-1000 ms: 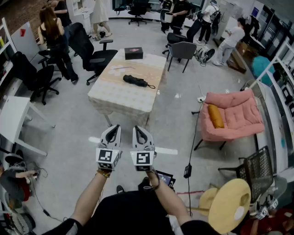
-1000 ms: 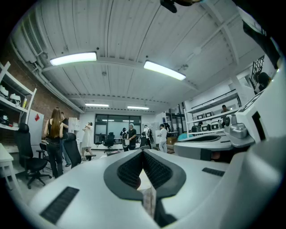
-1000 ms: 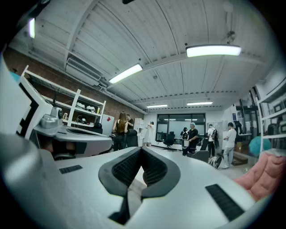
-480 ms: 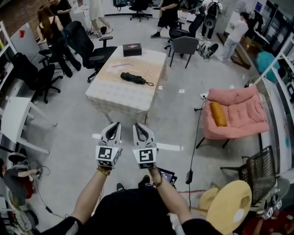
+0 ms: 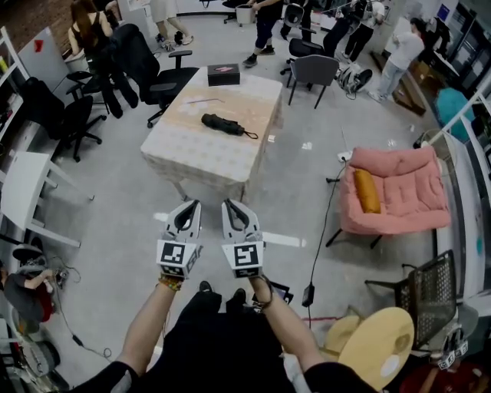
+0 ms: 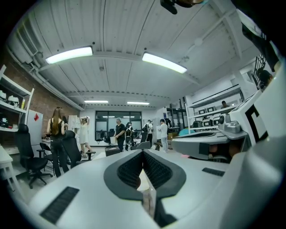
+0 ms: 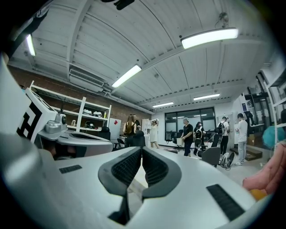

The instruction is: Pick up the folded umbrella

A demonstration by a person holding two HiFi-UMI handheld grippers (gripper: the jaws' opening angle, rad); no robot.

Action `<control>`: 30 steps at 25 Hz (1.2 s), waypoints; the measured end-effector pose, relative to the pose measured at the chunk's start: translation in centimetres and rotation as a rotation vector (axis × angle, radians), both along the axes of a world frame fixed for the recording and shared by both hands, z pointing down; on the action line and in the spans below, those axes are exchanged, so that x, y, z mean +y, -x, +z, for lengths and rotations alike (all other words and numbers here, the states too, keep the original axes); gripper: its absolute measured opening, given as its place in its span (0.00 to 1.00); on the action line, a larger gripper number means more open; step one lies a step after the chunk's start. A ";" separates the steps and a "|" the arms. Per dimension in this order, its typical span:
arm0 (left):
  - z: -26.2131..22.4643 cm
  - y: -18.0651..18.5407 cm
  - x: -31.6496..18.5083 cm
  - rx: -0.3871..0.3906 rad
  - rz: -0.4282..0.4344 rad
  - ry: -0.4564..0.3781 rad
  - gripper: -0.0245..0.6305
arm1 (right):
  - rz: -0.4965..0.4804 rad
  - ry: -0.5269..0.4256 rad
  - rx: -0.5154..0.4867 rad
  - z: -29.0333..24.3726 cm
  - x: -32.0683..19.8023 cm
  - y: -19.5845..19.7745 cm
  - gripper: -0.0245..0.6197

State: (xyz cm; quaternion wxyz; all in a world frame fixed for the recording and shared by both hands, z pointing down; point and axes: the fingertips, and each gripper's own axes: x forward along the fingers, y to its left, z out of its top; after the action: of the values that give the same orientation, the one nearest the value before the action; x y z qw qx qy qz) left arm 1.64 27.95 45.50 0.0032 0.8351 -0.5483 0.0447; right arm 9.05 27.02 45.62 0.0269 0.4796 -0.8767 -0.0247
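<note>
Held fingers [image 6: 130, 169] of left gripper [image 5: 189, 209] pressed together at the tips, with nothing between them. Held those of right gripper [image 5: 231, 207] the same way, shut tip to tip and empty. Carried both grippers level and side by side, close but not touching, marker cubes facing up, over bare floor [image 5: 107, 222]. Pointed both toward counter [image 5: 192, 161], well short of its near edge.

Found umbrella [image 5: 222, 123] lying on counter's far half, black, folded, roughly crosswise, with its strap trailing toward the right edge. Touched it with neither gripper; stood well apart from it. Saw black box [image 5: 223, 74] at counter's far end, beyond umbrella and apart from it.

Saw black office chairs [image 5: 157, 80] left of counter and a grey chair [image 5: 314, 73] past its far right corner. Saw pink lounger [image 5: 403, 188] to the right with orange cushion [image 5: 367, 192] lying on it, and cable [image 5: 321, 222] running along the floor just beside it. Saw round yellow table [image 5: 377, 349] at lower right, white desk [image 5: 27, 192] at far left. Made out several people [image 5: 265, 23] standing at the room's far end; in both gripper views, saw them beyond the closed tips under strip lights [image 6: 69, 54].
</note>
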 end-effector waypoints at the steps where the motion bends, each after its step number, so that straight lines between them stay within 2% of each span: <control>1: 0.0 0.3 -0.3 0.001 0.002 0.000 0.06 | -0.002 0.000 0.000 0.0 -0.2 0.3 0.06; 13: -0.2 5.7 -5.3 0.053 0.069 0.002 0.06 | -0.006 0.007 0.081 0.2 -3.8 6.6 0.06; 19: 0.0 7.6 -6.9 0.057 0.089 0.001 0.06 | -0.002 0.016 0.095 0.8 -5.2 8.5 0.06; 24: 0.2 7.3 -8.5 0.045 0.084 0.022 0.06 | -0.011 0.023 0.096 1.3 -6.7 8.4 0.06; 30: 1.5 5.0 -11.9 0.035 0.065 0.035 0.06 | -0.021 0.028 0.076 1.8 -10.5 6.0 0.06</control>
State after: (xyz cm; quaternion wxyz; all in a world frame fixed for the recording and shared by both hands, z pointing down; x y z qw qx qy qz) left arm -3.40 16.04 47.03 0.0259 0.8531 -0.5196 0.0397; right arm 3.03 16.51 47.40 0.0667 0.4687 -0.8803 -0.0311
